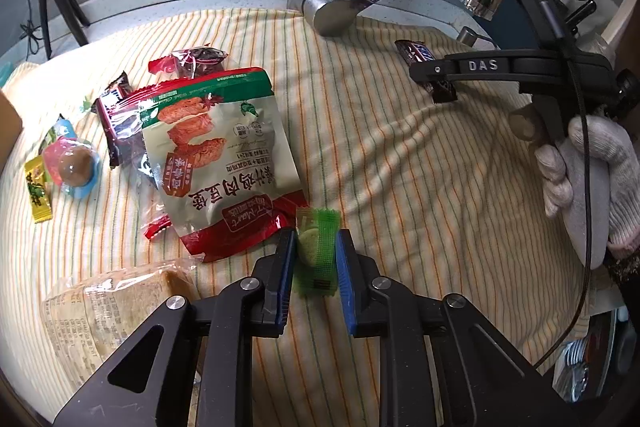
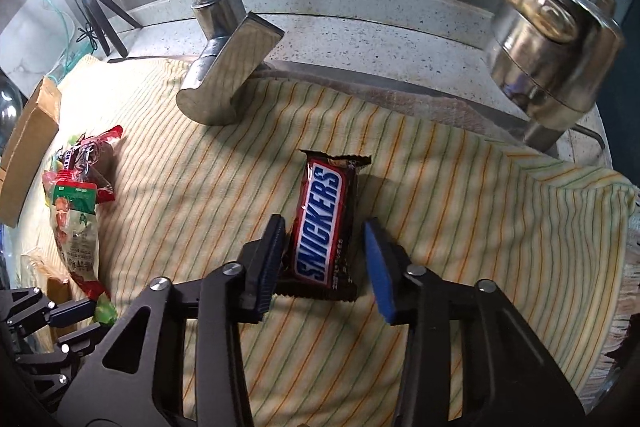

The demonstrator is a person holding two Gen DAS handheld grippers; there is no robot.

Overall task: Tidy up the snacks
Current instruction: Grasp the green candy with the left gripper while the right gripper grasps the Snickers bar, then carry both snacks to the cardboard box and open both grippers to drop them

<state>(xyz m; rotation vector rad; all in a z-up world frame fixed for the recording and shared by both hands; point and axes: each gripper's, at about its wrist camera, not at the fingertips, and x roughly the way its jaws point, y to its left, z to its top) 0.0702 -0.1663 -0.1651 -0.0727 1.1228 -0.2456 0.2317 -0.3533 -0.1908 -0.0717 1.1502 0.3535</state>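
Your left gripper [image 1: 316, 251] pinches the green candy [image 1: 318, 247] beside the big red pouch [image 1: 224, 163]; your right gripper [image 2: 324, 255] straddles the Snickers bar [image 2: 324, 227], spread. Closing off-centre could squirt it sideways.

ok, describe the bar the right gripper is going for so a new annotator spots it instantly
Start at the chrome faucet over the striped towel. Just in front of it, alone on the towel's right side, a Snickers bar lies between the open right gripper fingers. Unlike the snacks piled at left, it's brown with blue lettering.
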